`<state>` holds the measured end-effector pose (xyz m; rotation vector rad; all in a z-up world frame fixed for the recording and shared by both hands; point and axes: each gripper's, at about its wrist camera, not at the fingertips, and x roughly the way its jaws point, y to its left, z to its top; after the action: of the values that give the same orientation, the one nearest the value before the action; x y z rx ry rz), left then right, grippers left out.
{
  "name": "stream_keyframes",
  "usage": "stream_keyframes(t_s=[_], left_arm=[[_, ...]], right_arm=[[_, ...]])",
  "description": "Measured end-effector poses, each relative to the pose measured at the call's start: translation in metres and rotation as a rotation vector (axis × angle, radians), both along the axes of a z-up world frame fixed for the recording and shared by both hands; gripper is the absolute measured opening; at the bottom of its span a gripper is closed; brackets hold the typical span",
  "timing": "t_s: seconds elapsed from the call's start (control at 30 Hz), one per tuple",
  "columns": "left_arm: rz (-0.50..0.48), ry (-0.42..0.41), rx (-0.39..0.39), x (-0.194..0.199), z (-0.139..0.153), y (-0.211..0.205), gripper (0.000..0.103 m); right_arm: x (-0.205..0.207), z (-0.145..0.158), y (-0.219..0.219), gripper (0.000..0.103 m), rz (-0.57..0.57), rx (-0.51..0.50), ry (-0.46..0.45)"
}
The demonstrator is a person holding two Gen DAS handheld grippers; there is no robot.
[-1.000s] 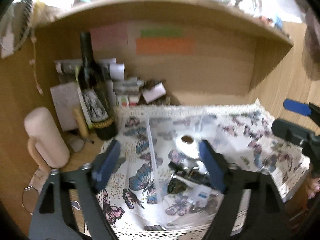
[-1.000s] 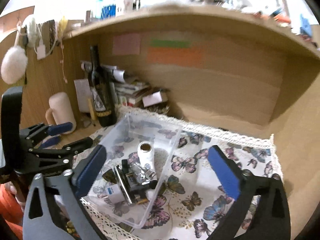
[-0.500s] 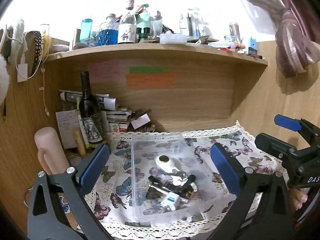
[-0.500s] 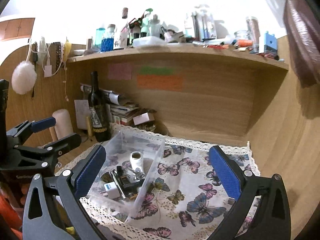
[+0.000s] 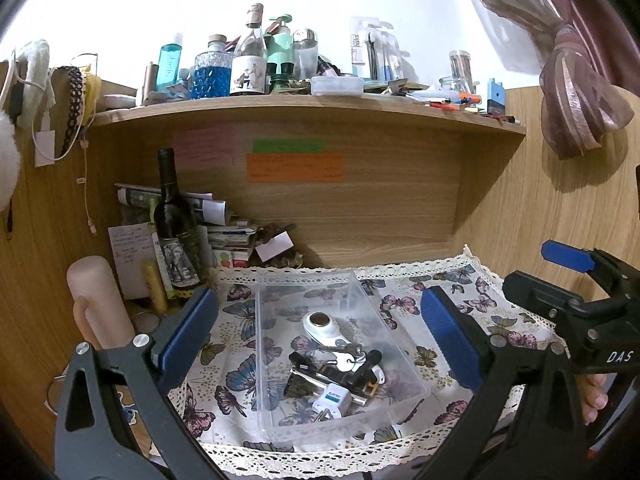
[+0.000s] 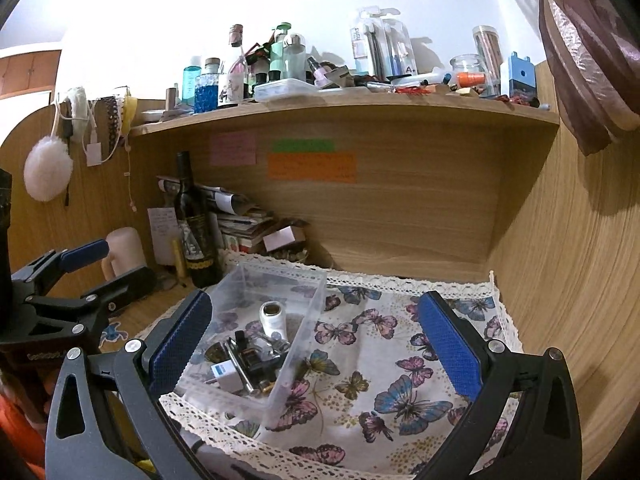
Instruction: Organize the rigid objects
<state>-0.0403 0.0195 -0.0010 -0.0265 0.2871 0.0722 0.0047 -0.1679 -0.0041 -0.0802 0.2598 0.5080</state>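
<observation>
Both fingers of the left gripper [image 5: 318,336] stand wide apart with nothing between them, black angular arms tipped with ribbed blue pads [image 5: 188,330]. Through the left wrist view, a clear plastic box [image 5: 404,354] with thin, glossy walls sits between those pads at about 6 o'clock from the frame's middle. Inside it lies a jumble of rigid objects: a white oval gadget [image 5: 322,326] with a round brown face, metal keys [image 5: 346,354], a white plug adapter [image 5: 332,398] with a blue label, and dark pieces too tangled to name. Under the box is a butterfly-print cloth [image 5: 400,304] edged in cream lace. At 9 o'clock stand a dark wine bottle [image 5: 176,232] and a matte pink mug [image 5: 98,300] (handle toward the camera). At 3 o'clock the other tool shows side-on.

From the right wrist view, the right gripper [image 6: 314,350] is likewise spread and empty, its pads textured like fine mesh. The box [image 6: 308,312] sits at 7 o'clock, nearest the left pad, its contents heaped toward the near end. The cloth [image 6: 400,344] covers a wood-grain desk alcove [image 6: 420,208]; sticky notes [image 6: 312,166] in pink, green and orange are on its back panel. A shelf [image 6: 360,106] at 12 o'clock is crowded with bottles and jars below a white wall, and a mauve curtain [image 6: 588,40] hangs at 2 o'clock.
</observation>
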Motion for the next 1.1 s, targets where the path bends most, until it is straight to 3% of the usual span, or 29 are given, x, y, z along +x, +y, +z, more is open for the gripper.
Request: stream_keyframes(t_s=[1.1], left_arm=[[-0.033,0.018,0.004,0.013,-0.002,-0.001,0.103]], right_arm=[[0.013,-0.003,-0.004,0.103,-0.010,0.012,0.038]])
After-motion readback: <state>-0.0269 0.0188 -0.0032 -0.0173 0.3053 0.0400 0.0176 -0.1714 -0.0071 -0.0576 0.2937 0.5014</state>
